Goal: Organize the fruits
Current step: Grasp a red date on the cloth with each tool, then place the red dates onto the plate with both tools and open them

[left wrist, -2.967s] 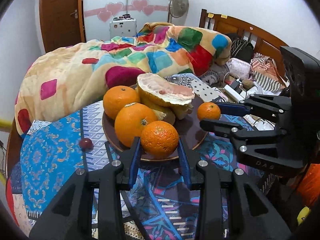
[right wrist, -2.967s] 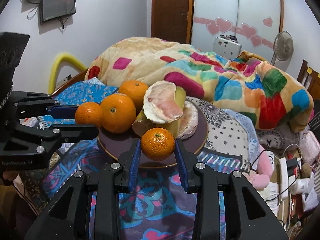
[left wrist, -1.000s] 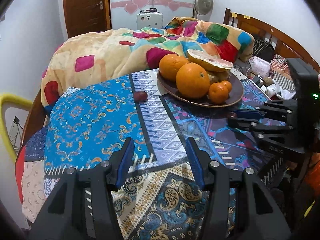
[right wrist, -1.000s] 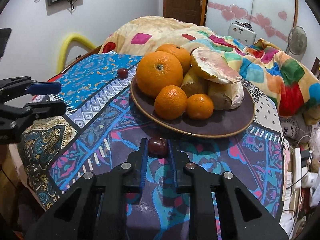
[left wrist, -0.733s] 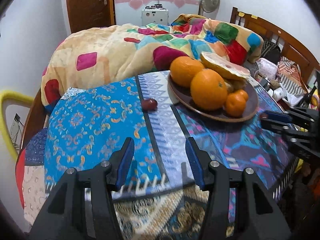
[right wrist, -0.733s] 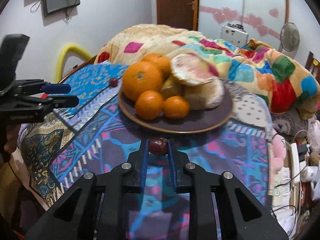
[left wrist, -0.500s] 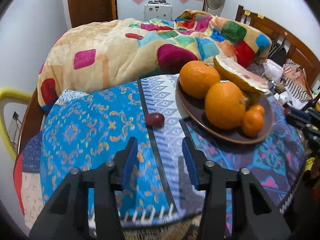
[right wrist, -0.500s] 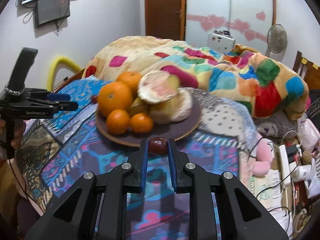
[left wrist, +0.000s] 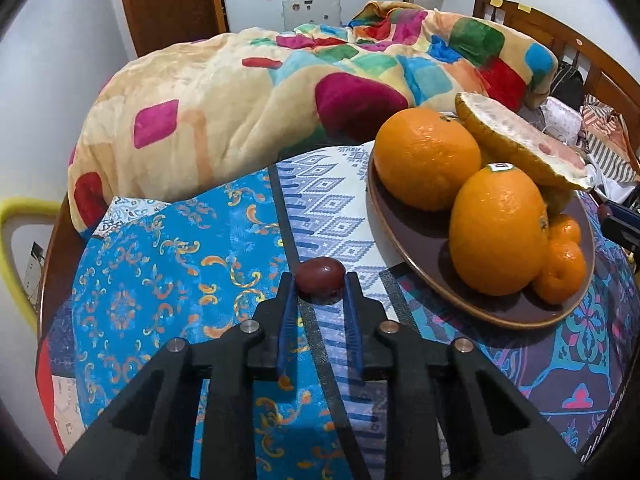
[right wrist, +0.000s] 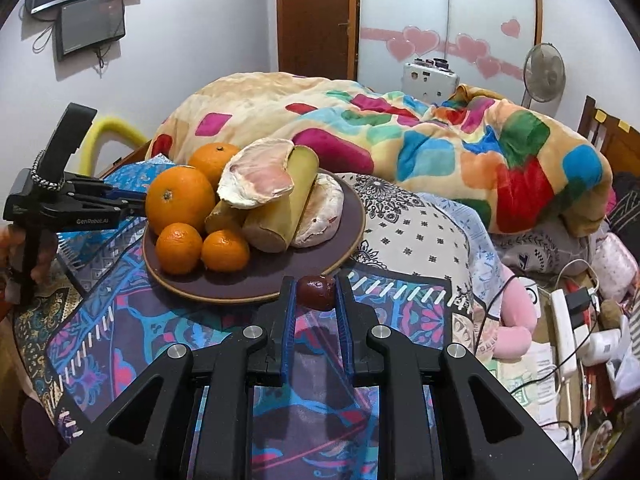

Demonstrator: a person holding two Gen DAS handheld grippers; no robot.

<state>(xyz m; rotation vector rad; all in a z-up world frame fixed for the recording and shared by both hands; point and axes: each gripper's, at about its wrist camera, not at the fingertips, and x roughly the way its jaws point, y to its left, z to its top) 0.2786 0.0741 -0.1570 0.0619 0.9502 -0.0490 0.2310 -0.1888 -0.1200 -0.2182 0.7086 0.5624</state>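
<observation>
A red date [right wrist: 315, 287] sits clamped in my right fingers [right wrist: 315, 294], near the plate [right wrist: 352, 236] rim. Another date [left wrist: 320, 276] lies on the worktop [left wrist: 160, 248] between my left fingers [left wrist: 320, 294], seemingly touching; it could roll away.

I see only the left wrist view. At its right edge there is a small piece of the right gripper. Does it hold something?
Observer: Yes. The right gripper has its jaws shut on a small dark red fruit.
Operator: My left gripper has its jaws against a second red fruit. Where is yours?
Observer: In front of the plate, at its near rim.
Operator: What is behind the big oranges?
Observer: A pale peeled pomelo chunk, lying flat.
</observation>
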